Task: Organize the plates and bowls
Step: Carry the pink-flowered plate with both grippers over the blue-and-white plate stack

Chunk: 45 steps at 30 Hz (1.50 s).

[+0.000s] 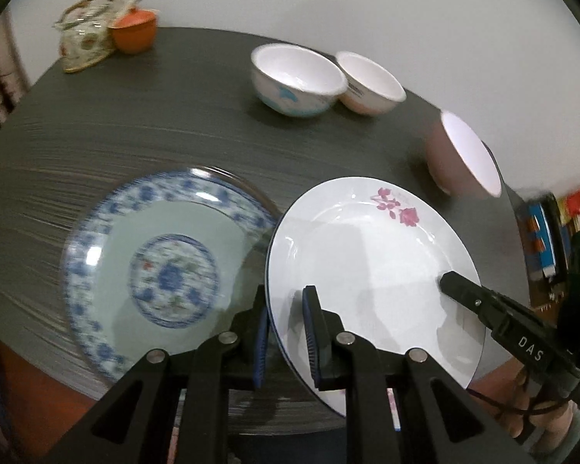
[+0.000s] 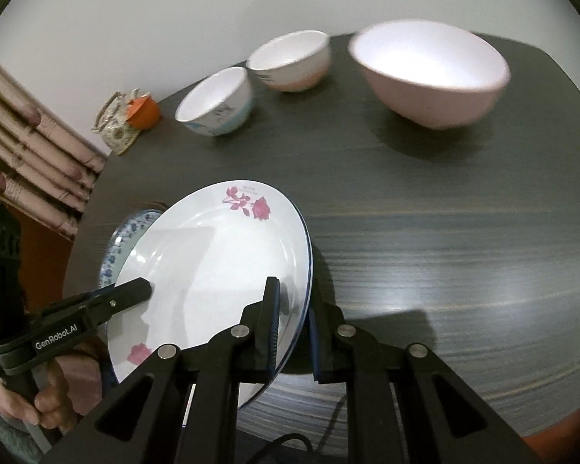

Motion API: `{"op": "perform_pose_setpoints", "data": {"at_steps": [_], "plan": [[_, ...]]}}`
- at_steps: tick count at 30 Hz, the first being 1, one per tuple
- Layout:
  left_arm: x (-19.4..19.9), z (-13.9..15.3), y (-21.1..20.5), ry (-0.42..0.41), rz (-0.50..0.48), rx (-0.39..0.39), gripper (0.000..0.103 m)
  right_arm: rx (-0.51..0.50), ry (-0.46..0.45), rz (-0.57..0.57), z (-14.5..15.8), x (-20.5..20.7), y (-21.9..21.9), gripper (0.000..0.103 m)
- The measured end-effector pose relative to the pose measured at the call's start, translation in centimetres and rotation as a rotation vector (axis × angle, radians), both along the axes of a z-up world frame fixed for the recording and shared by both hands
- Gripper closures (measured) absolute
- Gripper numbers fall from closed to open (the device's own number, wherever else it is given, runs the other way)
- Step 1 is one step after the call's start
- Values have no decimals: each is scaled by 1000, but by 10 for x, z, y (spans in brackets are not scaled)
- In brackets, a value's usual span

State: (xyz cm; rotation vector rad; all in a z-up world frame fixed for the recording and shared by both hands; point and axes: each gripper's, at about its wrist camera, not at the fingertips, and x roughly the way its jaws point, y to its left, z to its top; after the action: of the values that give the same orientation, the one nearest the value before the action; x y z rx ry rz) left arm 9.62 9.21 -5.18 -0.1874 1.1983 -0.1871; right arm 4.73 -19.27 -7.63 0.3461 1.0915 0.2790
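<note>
Both claws, left claw [image 1: 286, 332] and right claw [image 2: 294, 328], pinch opposite rims of the rose plate [image 1: 367, 270], which calls for lowering onto the blue-patterned plate [image 1: 143, 255] beside the left claw.

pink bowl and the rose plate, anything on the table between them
Nothing: bare dark table lies between the pink bowl and the rose plate, clearest in the right wrist view.

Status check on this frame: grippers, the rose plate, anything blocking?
Left gripper and right gripper both clamped on rose plate, opposite rims. Plate tilted, raised over blue-patterned plate. Three bowls sit far back; nothing blocking.
</note>
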Motion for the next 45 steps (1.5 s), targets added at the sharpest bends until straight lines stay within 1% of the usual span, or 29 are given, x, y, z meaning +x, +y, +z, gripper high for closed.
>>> {"op": "perform_pose_setpoints", "data": {"at_steps": [4,9,13,18,22,27,32,37,38,45], "plan": [[-1,9,30,-17,73,-8,86,2,-20,37,11,9,25,89],[-3,6,74,-19,179,7,86,5,-37,106,18,26,68,89],[-7,-4,103,-6,242,-3,86,-10,-31,154,14,35,101,89],[-11,-13,126,11,279,-15,86,-24,-8,200,2,41,136,90],[-9,-18,132,11,279,-13,87,-30,6,207,-7,42,150,89],[-1,-30,135,40,287,-27,87,-34,11,203,-12,43,156,89],[-1,-33,135,49,286,-9,87,-33,29,196,-20,42,160,89],[0,-36,133,60,290,20,87,-40,52,198,-26,43,165,85],[1,-37,132,60,290,27,87,-36,52,199,-27,44,166,85],[1,-35,125,44,286,78,86,-53,34,203,-24,42,177,68]]}}
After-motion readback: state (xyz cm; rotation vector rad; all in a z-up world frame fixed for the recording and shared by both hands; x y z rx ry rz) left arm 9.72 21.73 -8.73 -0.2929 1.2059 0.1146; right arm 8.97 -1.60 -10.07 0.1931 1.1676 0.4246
